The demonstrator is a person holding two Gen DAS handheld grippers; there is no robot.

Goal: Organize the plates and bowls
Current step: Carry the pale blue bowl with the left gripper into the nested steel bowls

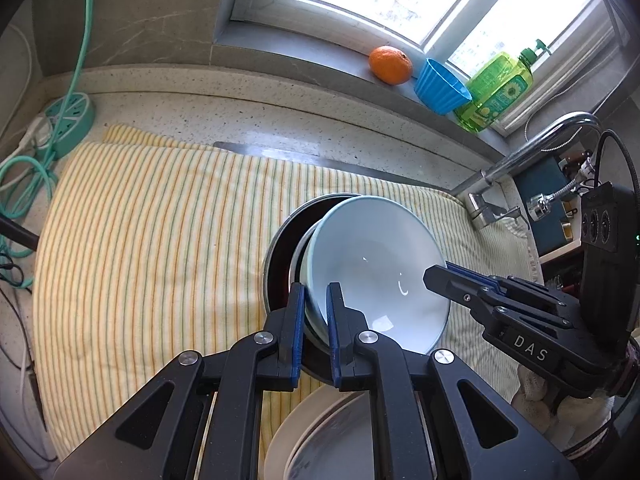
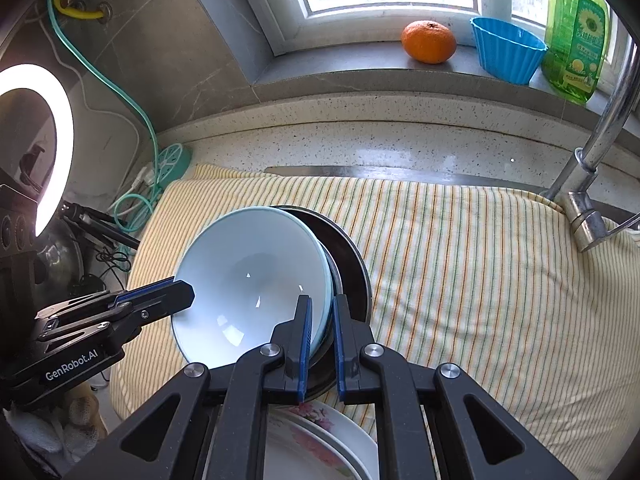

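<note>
- Where the counter runs under the window, a yellow striped cloth covers most of it; speckled stone shows along the back edge.
- Dark round pan sits on the cloth, approx. centre; rim visible in both views, behind and under the bowl.
- Pale blue bowl is tilted, open side facing the cams, leaning on or in the pan; can't tell if its base touches the pan.
- Left gripper: jaws nearly shut, pinching the bowl's rim on its left side, one blue pad inside, one outside. Seen from the right wrist it comes in from the left w/ its tip over the bowl edge.
- Right gripper: also near-closed, clamped on the opposite rim of the same bowl, pads either side of the wall. A white-gloved hand shows beneath it in the left view.
- Stacked plates lie at the near edge, below the grippers; top one has a pink floral print, partly hidden.
- Chrome tap stands at the right of the cloth.
- On the sill: green soap bottle, blue fluted cup, orange, side by side.
- Teal power strip w/ cable sits at the cloth's far left corner.
</note>
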